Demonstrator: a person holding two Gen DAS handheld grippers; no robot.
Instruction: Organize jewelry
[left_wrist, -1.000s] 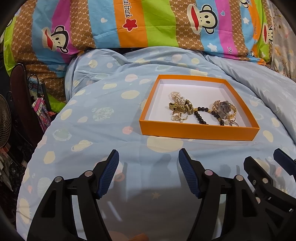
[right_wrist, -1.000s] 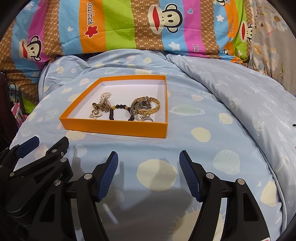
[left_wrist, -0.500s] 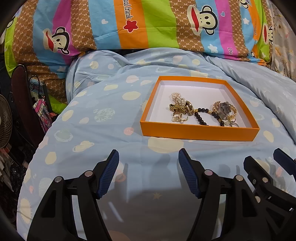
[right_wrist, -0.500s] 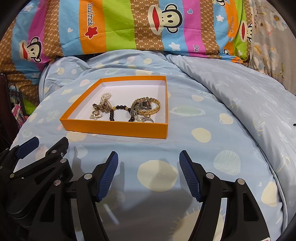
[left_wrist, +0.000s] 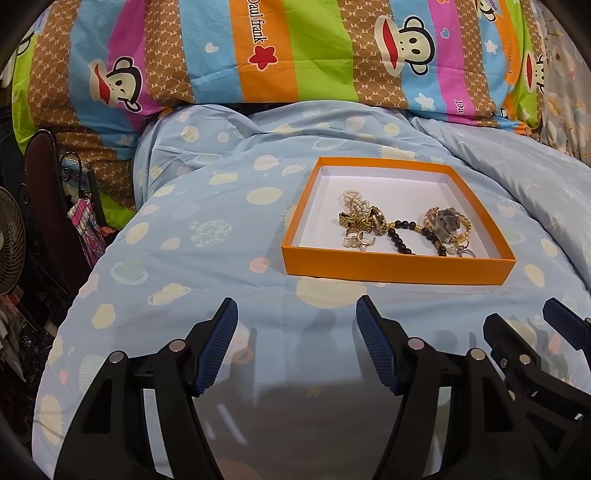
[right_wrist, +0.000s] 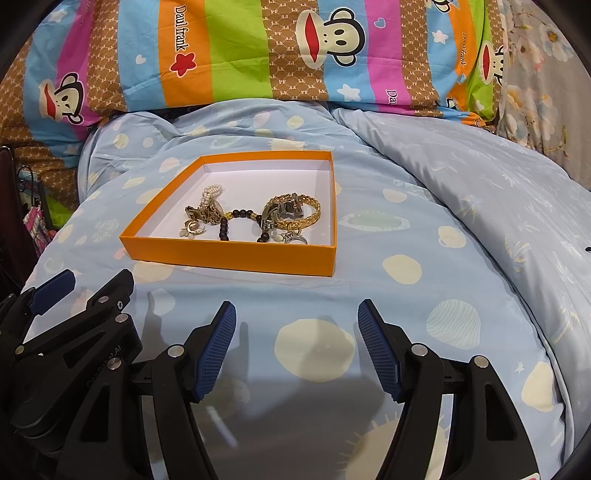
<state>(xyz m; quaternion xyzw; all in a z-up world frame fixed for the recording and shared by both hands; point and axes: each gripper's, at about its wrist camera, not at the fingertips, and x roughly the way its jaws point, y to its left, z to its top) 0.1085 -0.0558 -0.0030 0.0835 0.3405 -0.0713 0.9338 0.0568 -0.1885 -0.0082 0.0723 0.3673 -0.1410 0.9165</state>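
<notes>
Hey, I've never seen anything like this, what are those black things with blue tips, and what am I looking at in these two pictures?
Those are two hand-held claws; a person grips one in each hand, and each carries a camera looking out along its fingers. One picture is from the left claw, the other from the right claw. Both are open and hold nothing. Ahead, on a blue quilt, sits an orange box with a tangle of jewelry: pearls, dark beads, gold bracelets, rings. Striped monkey-print pillows lie behind.
</notes>
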